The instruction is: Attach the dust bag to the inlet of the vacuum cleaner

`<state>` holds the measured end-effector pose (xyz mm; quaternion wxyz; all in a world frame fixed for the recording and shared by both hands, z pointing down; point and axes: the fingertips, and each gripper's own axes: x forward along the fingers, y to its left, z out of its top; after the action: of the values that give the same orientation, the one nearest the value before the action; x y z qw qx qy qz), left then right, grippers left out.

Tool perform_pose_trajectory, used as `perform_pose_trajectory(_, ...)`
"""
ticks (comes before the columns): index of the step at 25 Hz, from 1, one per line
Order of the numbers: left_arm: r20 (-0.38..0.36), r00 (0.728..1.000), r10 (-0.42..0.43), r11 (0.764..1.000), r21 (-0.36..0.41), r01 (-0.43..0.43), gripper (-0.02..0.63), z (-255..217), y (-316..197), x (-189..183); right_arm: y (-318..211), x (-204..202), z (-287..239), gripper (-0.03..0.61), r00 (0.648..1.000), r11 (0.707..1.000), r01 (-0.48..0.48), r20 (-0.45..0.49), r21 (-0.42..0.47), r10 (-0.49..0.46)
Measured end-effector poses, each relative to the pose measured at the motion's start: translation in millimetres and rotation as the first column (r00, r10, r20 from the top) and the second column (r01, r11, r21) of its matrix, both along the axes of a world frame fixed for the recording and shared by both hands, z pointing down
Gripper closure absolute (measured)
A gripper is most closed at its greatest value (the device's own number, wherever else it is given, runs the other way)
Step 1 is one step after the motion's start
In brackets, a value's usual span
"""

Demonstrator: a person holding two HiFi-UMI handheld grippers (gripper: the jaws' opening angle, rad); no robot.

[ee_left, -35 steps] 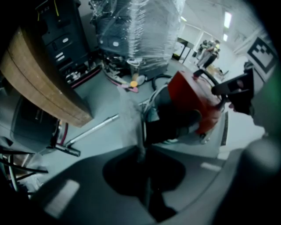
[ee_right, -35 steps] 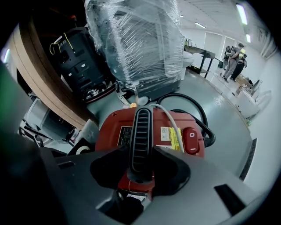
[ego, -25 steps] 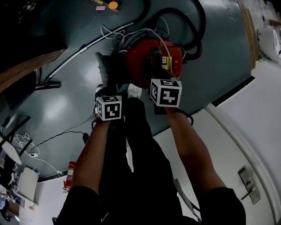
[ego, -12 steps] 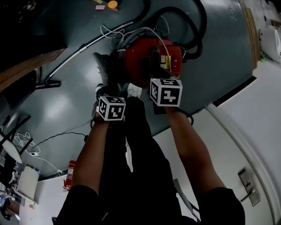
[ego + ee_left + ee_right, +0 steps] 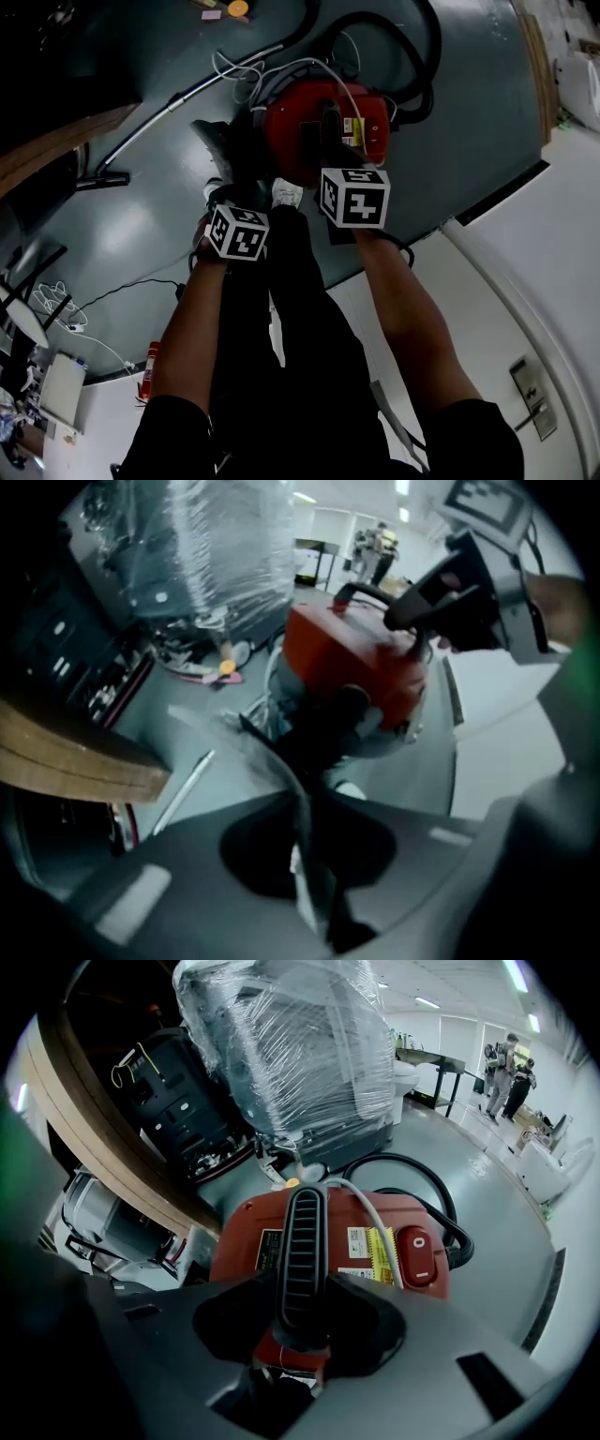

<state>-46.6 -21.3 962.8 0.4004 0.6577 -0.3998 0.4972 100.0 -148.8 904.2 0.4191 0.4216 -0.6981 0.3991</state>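
The red vacuum cleaner (image 5: 305, 122) stands on the grey floor, its body also showing in the left gripper view (image 5: 347, 658). My right gripper (image 5: 300, 1321) is above it, shut on its black ribbed handle (image 5: 302, 1232); its jaws have just been closing a little, with the handle between them. Left of the cleaner, my left gripper (image 5: 305, 855) is shut on the thin edge of the grey dust bag (image 5: 272, 761). The bag (image 5: 217, 141) hangs beside the cleaner's left side. The inlet is hidden in shadow.
A black hose (image 5: 412, 56) loops behind the cleaner, and a white cable (image 5: 281, 70) and a metal wand (image 5: 187, 94) lie to its left. A plastic-wrapped machine (image 5: 291, 1054) and a wooden tabletop edge (image 5: 112, 1147) stand close by. My white shoe (image 5: 287, 195) is just before the cleaner.
My left gripper has rolled, turning its marker cube, and the dust bag has swung a little up and to the left. The right gripper has stayed on the handle.
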Motion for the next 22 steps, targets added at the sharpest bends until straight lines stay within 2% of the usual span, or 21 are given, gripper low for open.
perform_pose_trajectory(1, -0.013, 1.000, -0.011, 1.000, -0.011, 0.011, 0.592, 0.9, 0.2, 0.4, -0.2, -0.3, 0.3, 0.440, 1.000, 1.000, -0.001, 0.000, -0.002, 0.001)
perform_pose_trajectory(2, -0.062, 0.995, -0.079, 0.996, -0.037, 0.076, 0.592, 1.2, -0.3, 0.2, -0.7, -0.5, 0.4, 0.440, 1.000, 1.000, -0.002, 0.002, -0.004, 0.002)
perform_pose_trajectory(3, -0.126, 0.978, -0.166, 0.985, -0.069, 0.158, 0.592, 0.5, -1.1, 0.0, -1.2, -0.4, 0.4, 0.440, 1.000, 1.000, -0.003, 0.003, -0.004, 0.003)
perform_pose_trajectory(4, -0.178, 0.960, -0.214, 0.976, -0.087, 0.201, 0.595, -0.9, -1.7, 1.3, -1.4, -0.2, 0.2, 0.440, 1.000, 1.000, -0.003, 0.005, -0.004, 0.003)
perform_pose_trajectory(5, -0.198, 0.964, -0.179, 0.983, -0.076, 0.167, 0.600, -2.4, -1.4, 5.6, -1.1, 0.1, -0.2, 0.440, 1.000, 1.000, -0.003, 0.006, -0.004, 0.003)
perform_pose_trajectory(6, -0.178, 0.982, -0.068, 0.997, -0.042, 0.061, 0.603, -3.1, -0.8, 12.6, -0.6, 0.3, -0.6, 0.440, 1.000, 1.000, -0.002, 0.006, -0.003, 0.002)
perform_pose_trajectory(7, -0.131, 0.989, 0.069, 0.997, -0.008, -0.071, 0.606, -2.5, -1.0, 19.7, -0.4, 0.2, -1.0, 0.440, 1.000, 1.000, -0.002, 0.007, -0.003, 0.002)
perform_pose_trajectory(8, -0.081, 0.980, 0.179, 0.984, 0.008, -0.179, 0.606, -0.8, -2.6, 24.8, -0.6, -0.2, -1.1, 0.440, 1.000, 1.000, -0.002, 0.008, -0.003, 0.002)
perform_pose_trajectory(9, -0.050, 0.969, 0.241, 0.971, 0.013, -0.240, 0.606, 0.9, -4.6, 27.1, -1.0, -0.7, -0.8, 0.440, 1.000, 1.000, -0.002, 0.010, -0.005, 0.002)
perform_pose_trajectory(10, -0.044, 0.965, 0.258, 0.966, 0.015, -0.258, 0.606, 1.9, -6.0, 27.5, -1.3, -1.2, -0.4, 0.440, 1.000, 1.000, -0.003, 0.012, -0.010, 0.003)
perform_pose_trajectory(14, -0.106, 0.975, 0.194, 0.981, 0.013, -0.194, 0.606, -0.2, -4.2, 25.2, 0.2, -1.5, 0.5, 0.440, 1.000, 1.000, 0.006, 0.018, -0.022, -0.005)
perform_pose_trajectory(22, -0.140, 0.989, 0.047, 0.999, 0.013, -0.045, 0.574, -4.8, -0.7, 17.0, 0.0, -0.8, 0.0, 0.440, 1.000, 1.000, 0.001, 0.020, -0.021, -0.001)
